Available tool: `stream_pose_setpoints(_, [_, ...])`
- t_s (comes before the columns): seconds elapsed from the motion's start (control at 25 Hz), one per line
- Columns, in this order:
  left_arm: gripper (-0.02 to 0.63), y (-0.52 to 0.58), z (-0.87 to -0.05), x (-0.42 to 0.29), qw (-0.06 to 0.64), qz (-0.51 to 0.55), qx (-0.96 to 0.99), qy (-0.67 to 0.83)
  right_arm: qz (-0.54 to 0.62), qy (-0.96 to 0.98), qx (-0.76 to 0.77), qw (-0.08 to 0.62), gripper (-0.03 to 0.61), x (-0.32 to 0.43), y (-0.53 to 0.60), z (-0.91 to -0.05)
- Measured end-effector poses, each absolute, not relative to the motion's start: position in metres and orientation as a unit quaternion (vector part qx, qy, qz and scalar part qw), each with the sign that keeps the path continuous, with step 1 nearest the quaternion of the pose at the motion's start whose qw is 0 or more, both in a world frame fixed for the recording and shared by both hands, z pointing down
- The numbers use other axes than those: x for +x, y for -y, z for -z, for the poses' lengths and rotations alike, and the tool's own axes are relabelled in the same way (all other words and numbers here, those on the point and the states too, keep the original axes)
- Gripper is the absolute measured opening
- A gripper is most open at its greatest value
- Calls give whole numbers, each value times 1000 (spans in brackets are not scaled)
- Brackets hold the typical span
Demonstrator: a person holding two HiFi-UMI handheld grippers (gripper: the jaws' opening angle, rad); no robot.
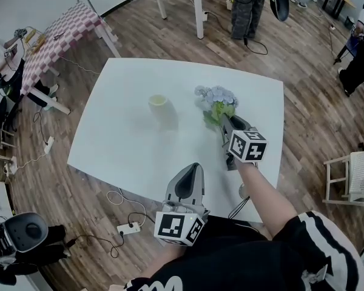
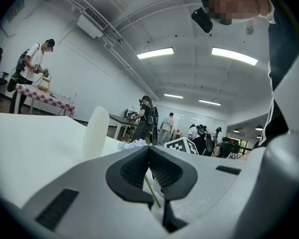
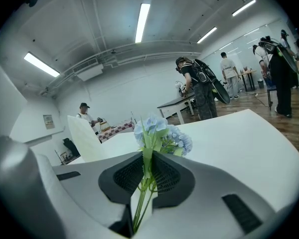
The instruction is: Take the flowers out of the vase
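A bunch of pale blue flowers (image 1: 216, 102) with green stems is out of the cream vase (image 1: 159, 105), which stands upright and empty on the white table (image 1: 121, 144). My right gripper (image 1: 225, 121) is shut on the stems, to the right of the vase. In the right gripper view the stems run between the pads (image 3: 148, 158), the flowers (image 3: 162, 133) stick out past the tips, and the vase (image 3: 84, 138) stands at the left. My left gripper (image 1: 188, 183) hovers near the table's front edge, shut on nothing (image 2: 149, 148). It looks toward the vase (image 2: 95, 133).
A table with a chequered cloth (image 1: 60, 29) stands at the far left. People stand at the back of the room. A white slatted chair (image 1: 358, 174) is at the right. A power strip (image 1: 128, 228) and cables lie on the wooden floor near the table's front.
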State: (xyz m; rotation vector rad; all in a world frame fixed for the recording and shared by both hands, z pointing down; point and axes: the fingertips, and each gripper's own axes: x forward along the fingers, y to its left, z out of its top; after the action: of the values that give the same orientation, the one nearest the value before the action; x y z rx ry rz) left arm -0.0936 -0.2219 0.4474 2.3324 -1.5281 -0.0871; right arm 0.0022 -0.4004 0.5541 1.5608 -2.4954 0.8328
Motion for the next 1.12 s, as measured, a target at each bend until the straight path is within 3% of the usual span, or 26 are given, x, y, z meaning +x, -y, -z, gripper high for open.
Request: stream_pose_setpoints(1.12, [5,223,-443,-98,178,40,822,540,-264,824,498,55,68,-4,400,-556])
